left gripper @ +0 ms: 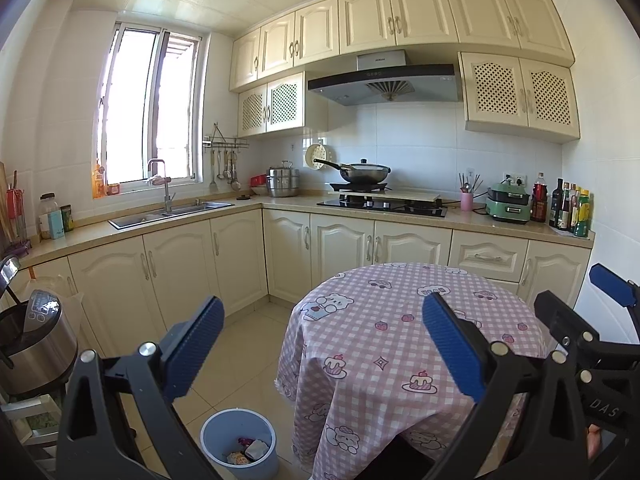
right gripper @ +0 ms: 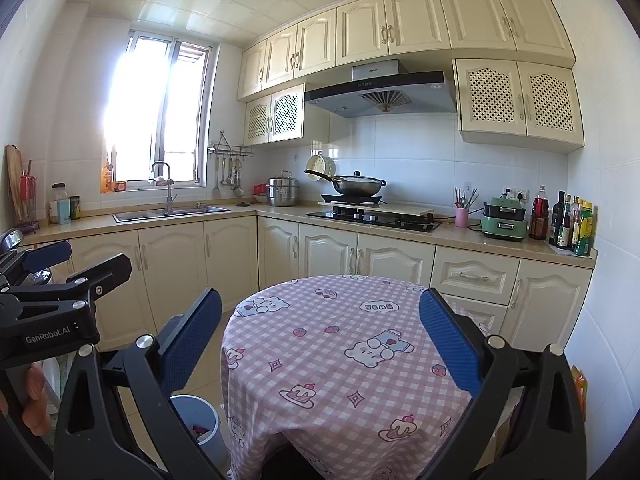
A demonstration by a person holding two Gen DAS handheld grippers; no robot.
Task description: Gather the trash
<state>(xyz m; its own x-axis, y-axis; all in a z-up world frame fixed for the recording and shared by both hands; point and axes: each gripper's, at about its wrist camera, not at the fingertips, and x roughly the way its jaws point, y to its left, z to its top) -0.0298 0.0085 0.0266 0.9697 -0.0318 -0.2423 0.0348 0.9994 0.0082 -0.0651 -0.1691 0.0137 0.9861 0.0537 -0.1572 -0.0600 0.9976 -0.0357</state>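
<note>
The left gripper (left gripper: 320,354) is held up in the air with its two blue fingers (left gripper: 192,350) spread wide apart. Nothing is between them. The right gripper (right gripper: 320,350) is the same: wide open and holding nothing. The two grippers hang side by side, near the person, above the near edge of a round table (right gripper: 340,344).

The table has a pink checked cloth with bears and cakes on it. No trash shows on the cloth in either view.

The trash that can be seen is in a small blue bin (left gripper: 216,432) on the floor, low down and just to the left of the table. A few bits lie at the bottom (left gripper: 248,451): a white crumpled piece, an orange wrapper and something purple. In the right wrist view the bin (right gripper: 208,412) is partly hidden behind a gripper finger.

These bits look like paper and thin wrappers. They are probably very light and soft, and they would squash when pinched. A shiny wrapper may slip, so it is best to pinch it at a fold or a crumpled lump, not at a flat edge.

Going by these views, the job looks nearly done or done.

Far off, a pan (left gripper: 364,173) sits on the stove.
</note>
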